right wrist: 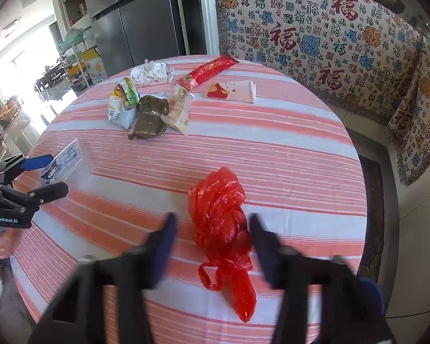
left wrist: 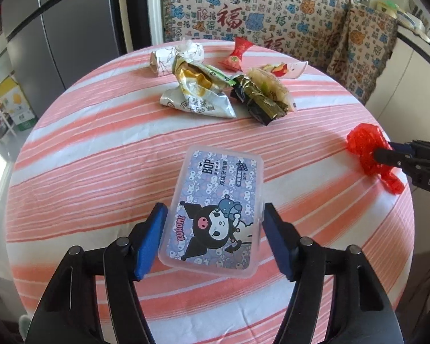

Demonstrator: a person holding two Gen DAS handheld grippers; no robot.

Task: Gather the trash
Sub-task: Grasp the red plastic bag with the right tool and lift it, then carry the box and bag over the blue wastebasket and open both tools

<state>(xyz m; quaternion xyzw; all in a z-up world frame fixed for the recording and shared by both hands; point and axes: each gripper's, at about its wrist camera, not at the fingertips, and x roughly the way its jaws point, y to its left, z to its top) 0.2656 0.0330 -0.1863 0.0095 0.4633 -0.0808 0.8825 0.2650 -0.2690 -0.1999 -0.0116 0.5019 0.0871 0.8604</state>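
Note:
A clear plastic floss-pick box [left wrist: 215,212] with a cartoon label lies between the blue pads of my left gripper [left wrist: 215,218]; the jaws straddle it without clearly pressing. It also shows in the right wrist view [right wrist: 64,162]. A crumpled red plastic bag [right wrist: 219,223] lies on the striped tablecloth [right wrist: 272,154] between the open fingers of my right gripper [right wrist: 212,229]; it also shows in the left wrist view [left wrist: 369,149]. Several empty wrappers [left wrist: 215,86] lie at the table's far side, also in the right wrist view [right wrist: 152,109].
A red sachet [right wrist: 209,71] and a white wrapper [right wrist: 232,90] lie near the far edge. A patterned cloth-covered sofa [right wrist: 329,43] stands behind the round table, a dark fridge [right wrist: 140,14] at the back left.

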